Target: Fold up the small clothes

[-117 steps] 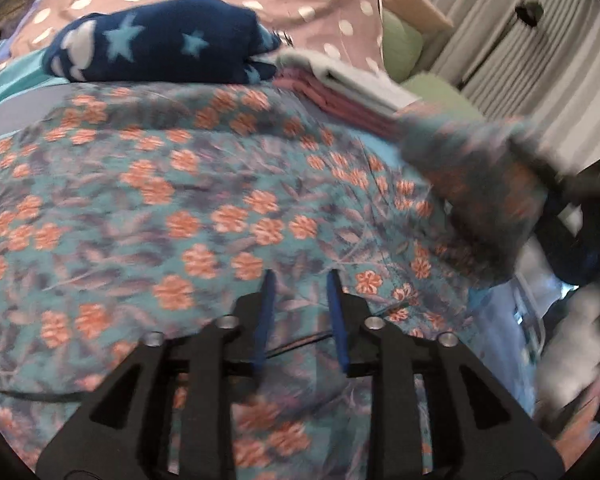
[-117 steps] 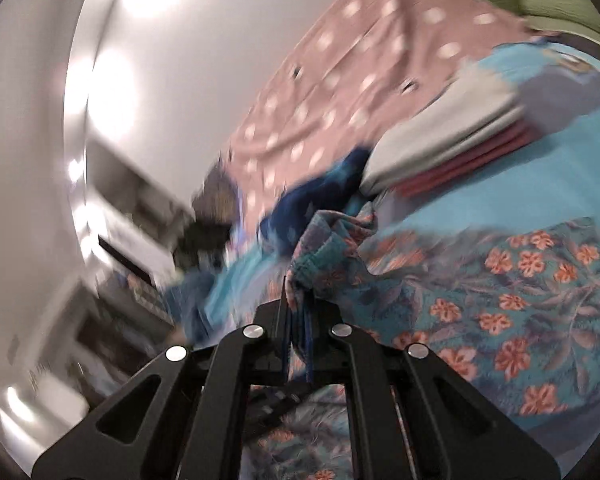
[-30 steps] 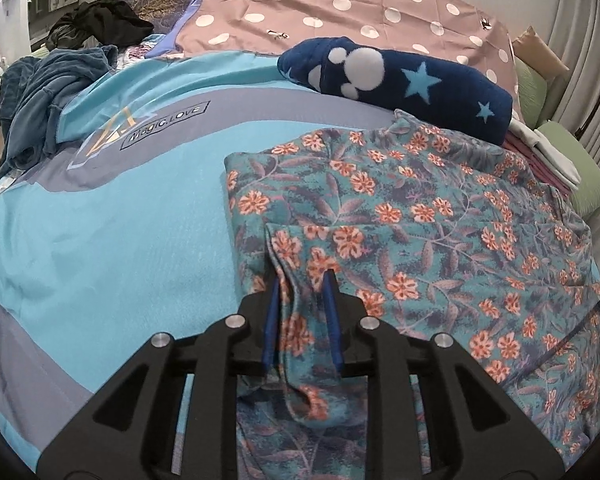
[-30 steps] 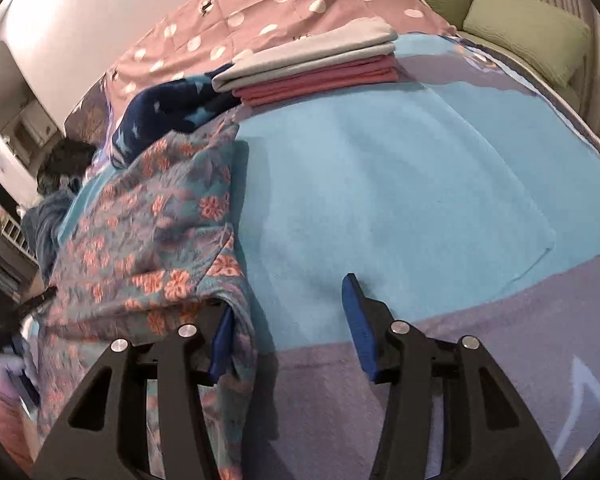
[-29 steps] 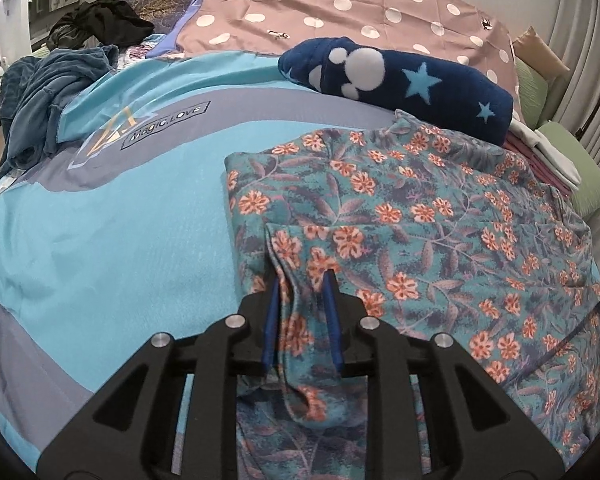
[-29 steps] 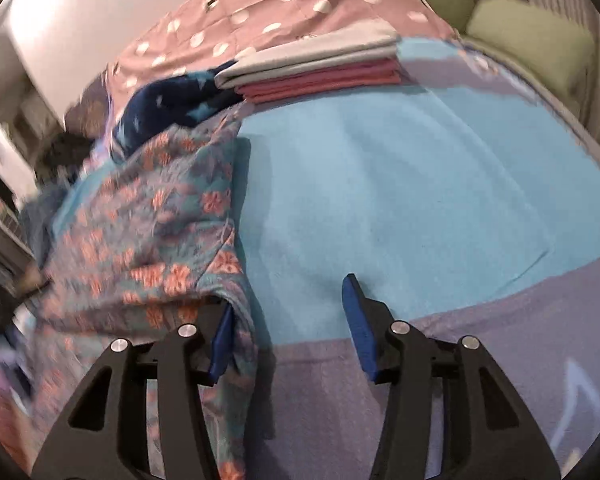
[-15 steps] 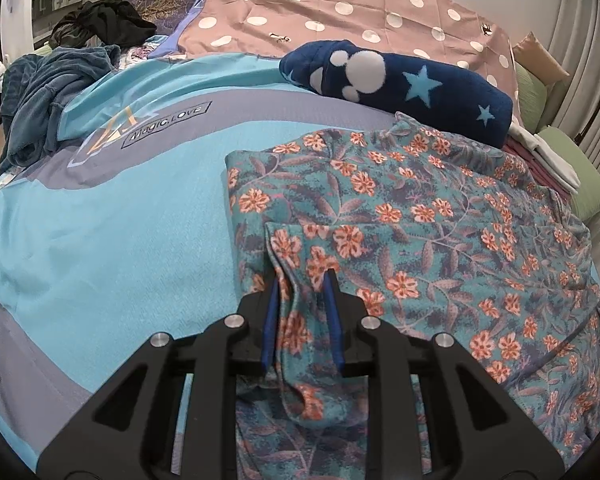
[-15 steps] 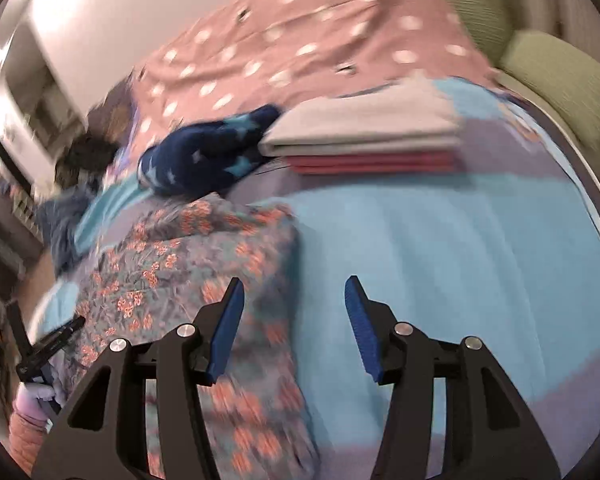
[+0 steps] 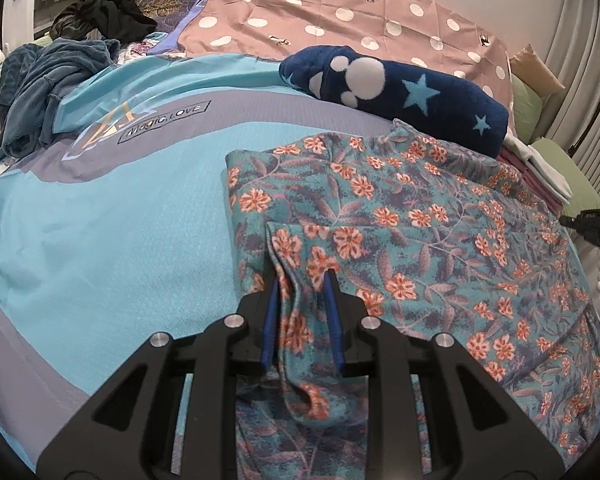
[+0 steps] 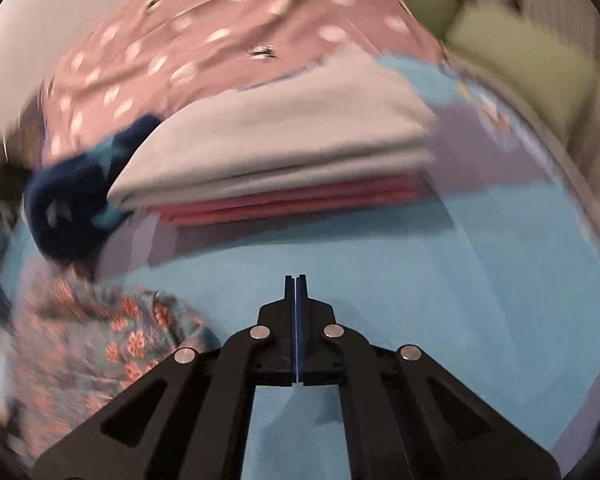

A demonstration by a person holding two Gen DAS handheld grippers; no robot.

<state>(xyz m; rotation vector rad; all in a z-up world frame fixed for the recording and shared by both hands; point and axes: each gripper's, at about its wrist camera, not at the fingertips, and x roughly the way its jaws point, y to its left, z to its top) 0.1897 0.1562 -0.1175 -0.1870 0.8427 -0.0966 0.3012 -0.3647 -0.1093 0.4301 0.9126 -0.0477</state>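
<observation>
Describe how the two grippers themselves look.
Both match: the left gripper and right gripper have black angular frames with cut-out slots, round silver bolts at the joints, and thin blue pads lining the fingers' inner faces. No cables or sleeves show.

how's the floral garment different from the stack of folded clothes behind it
The floral garment lies spread out and rumpled in a loose layer; the folded stack is squared up in neat flat layers. The floral garment is busy teal with orange flowers; the folded stack is plain, pale pieces over red ones. The left gripper pinches a fold of the floral garment; nothing touches the folded stack. Both rest on the blue bedcover.
</observation>
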